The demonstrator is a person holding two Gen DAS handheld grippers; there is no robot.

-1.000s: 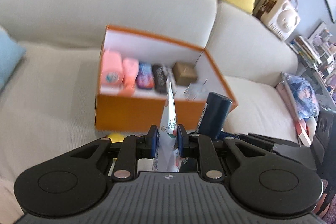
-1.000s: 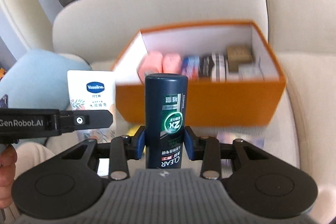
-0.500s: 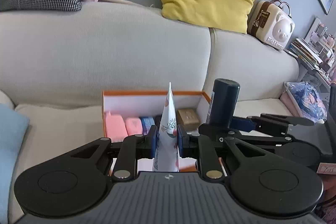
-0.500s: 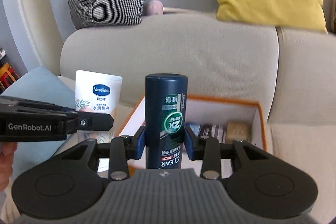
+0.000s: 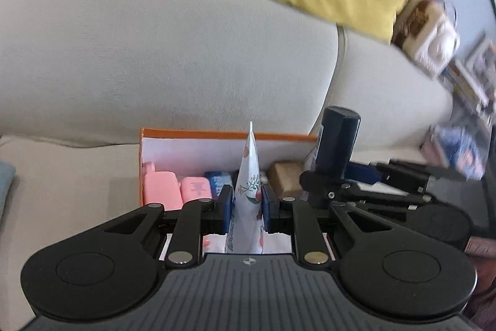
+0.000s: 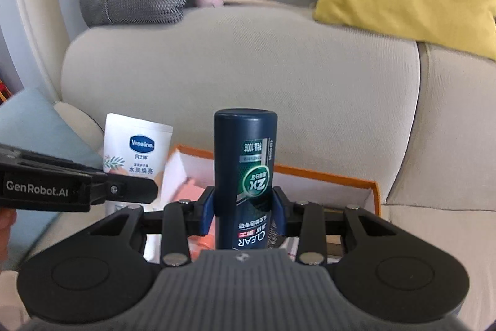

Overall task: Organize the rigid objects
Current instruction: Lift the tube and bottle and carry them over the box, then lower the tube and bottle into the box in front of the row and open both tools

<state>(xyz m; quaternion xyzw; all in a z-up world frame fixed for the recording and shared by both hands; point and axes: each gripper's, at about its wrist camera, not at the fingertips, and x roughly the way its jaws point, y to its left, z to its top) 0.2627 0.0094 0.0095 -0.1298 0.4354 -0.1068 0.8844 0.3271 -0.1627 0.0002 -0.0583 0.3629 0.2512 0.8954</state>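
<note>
The left gripper [image 5: 247, 210] is matte black, with blue pads [image 5: 227, 207], silver rivets and round discs flanking a ribbed grey base; the right gripper [image 6: 244, 211] matches it; white "GenRobot.AI" lettering marks the left gripper's side.

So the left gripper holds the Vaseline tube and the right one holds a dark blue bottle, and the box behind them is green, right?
Almost. The box is orange, not green; the left wrist view shows its orange rim. The rest holds: the left gripper is shut on the Vaseline tube, and the right gripper is shut on the dark blue bottle.
</note>
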